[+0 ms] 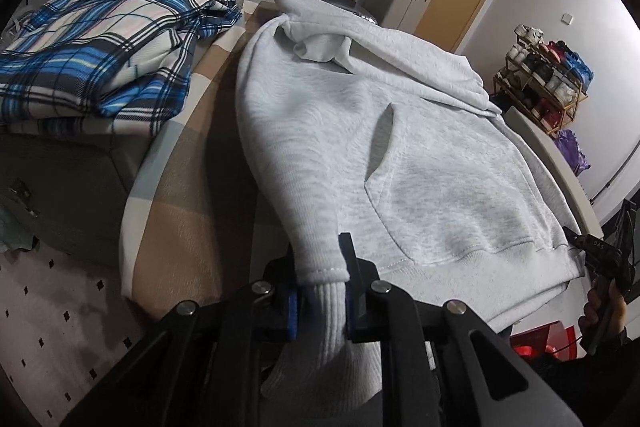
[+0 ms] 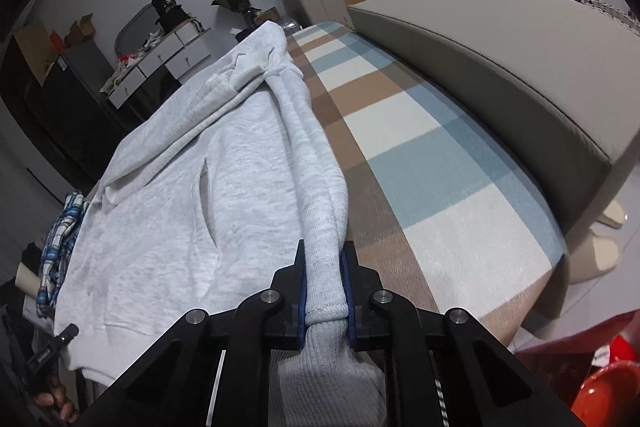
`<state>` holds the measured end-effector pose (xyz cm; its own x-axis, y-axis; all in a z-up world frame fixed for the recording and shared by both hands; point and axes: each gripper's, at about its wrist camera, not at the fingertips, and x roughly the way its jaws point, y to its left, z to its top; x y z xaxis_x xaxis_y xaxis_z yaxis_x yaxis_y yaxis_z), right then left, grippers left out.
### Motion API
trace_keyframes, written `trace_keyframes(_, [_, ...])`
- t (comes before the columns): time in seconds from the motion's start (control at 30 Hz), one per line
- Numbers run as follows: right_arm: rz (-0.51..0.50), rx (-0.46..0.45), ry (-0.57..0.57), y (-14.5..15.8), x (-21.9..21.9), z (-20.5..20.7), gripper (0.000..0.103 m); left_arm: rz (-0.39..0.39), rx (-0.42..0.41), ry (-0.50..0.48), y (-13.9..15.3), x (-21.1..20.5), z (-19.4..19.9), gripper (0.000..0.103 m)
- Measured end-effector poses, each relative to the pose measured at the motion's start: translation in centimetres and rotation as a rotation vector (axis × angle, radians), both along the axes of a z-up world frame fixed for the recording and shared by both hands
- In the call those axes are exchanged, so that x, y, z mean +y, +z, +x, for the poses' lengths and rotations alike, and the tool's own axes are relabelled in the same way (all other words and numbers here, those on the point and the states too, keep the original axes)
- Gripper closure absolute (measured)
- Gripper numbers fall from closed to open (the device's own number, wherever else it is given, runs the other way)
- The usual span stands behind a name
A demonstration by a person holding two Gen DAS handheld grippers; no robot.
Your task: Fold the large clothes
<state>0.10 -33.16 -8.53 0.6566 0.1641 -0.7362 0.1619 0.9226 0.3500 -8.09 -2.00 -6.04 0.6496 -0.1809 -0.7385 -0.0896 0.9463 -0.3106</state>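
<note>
A light grey hooded sweatshirt [image 1: 400,147] is laid front-up across a checked beige, blue and white blanket [image 1: 188,195], filling the centre of the left wrist view; its kangaroo pocket is seen at centre right and its hood at the upper centre. One sleeve is drawn down to the lower centre of that frame, where its ribbed cuff is clamped between the blue pads of the left gripper [image 1: 320,291]; the jaws are clenched on the sleeve end. In the right wrist view the sweatshirt [image 2: 168,195] occupies the centre left, and the other sleeve is stretched along its right edge to the lower centre, where it is pinched at the cuff by the right gripper [image 2: 324,291], likewise clenched on the fabric. The right gripper is also seen at the right edge of the left wrist view, just beside the hem corner. A folded blue plaid garment [image 1: 108,47] is stacked at the upper left of the left wrist view. A grey upholstered cushion [image 2: 500,75] is seen at the upper right of the right wrist view, beside the blanket. A shoe rack [image 1: 544,75] is seen at the right of the left wrist view.
</note>
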Motion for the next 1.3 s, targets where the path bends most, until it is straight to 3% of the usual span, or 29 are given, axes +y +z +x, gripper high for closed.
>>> trace_keyframes(0.2, [0.064, 0.002, 0.01, -0.5, -1.1, -0.6, 0.085, 0.001, 0.01, -0.028, 0.1, 0.3, 0.0, 0.092])
trace_keyframes(0.3, [0.096, 0.002, 0.008, -0.3, -1.5, 0.0, 0.073, -0.03, 0.013, -0.024, 0.3, 0.8, 0.7, 0.086])
trace_keyframes(0.37, [0.115, -0.006, 0.016, -0.3, -1.5, 0.3, 0.057, -0.066, 0.023, 0.0, 0.3, 1.3, 1.2, 0.079])
trace_keyframes(0.43, [0.133, -0.013, 0.019, -0.3, -1.4, 0.7, 0.051, -0.094, 0.039, 0.03, 0.3, 2.0, 2.1, 0.065])
trace_keyframes(0.7, [0.084, -0.034, 0.019, -0.4, -0.3, 3.1, 0.049, -0.043, 0.035, 0.098, -0.4, 1.9, 5.1, 0.064])
trace_keyframes(0.8, [0.062, -0.033, 0.039, -0.3, 0.0, 3.2, 0.048, 0.014, 0.02, 0.086, -0.5, 1.2, 5.1, 0.064])
trace_keyframes(0.9, [0.078, -0.04, 0.042, -0.4, -0.2, 2.9, 0.048, 0.09, 0.019, 0.068, -0.6, 0.2, 5.0, 0.064])
trace_keyframes(0.97, [0.109, -0.04, 0.047, -0.5, -0.4, 2.9, 0.048, 0.088, 0.036, 0.07, -0.5, 0.5, 5.1, 0.064])
trace_keyframes(1.1, [0.136, -0.04, 0.045, -0.5, -0.6, 2.9, 0.051, -0.052, 0.046, 0.082, 0.0, 2.0, 5.3, 0.064])
trace_keyframes(1.17, [0.141, -0.049, 0.05, -0.5, -0.6, 2.8, 0.073, -0.165, -0.023, 0.084, 0.8, 3.0, 4.9, 0.064])
trace_keyframes(1.23, [0.161, -0.059, 0.066, -0.3, -0.6, 2.6, 0.092, -0.227, -0.111, 0.054, 1.9, 3.2, 4.2, 0.064])
trace_keyframes(1.3, [0.221, -0.115, 0.117, 0.4, -0.5, 2.1, 0.093, -0.225, -0.188, -0.018, 3.2, 2.3, 3.8, 0.064])
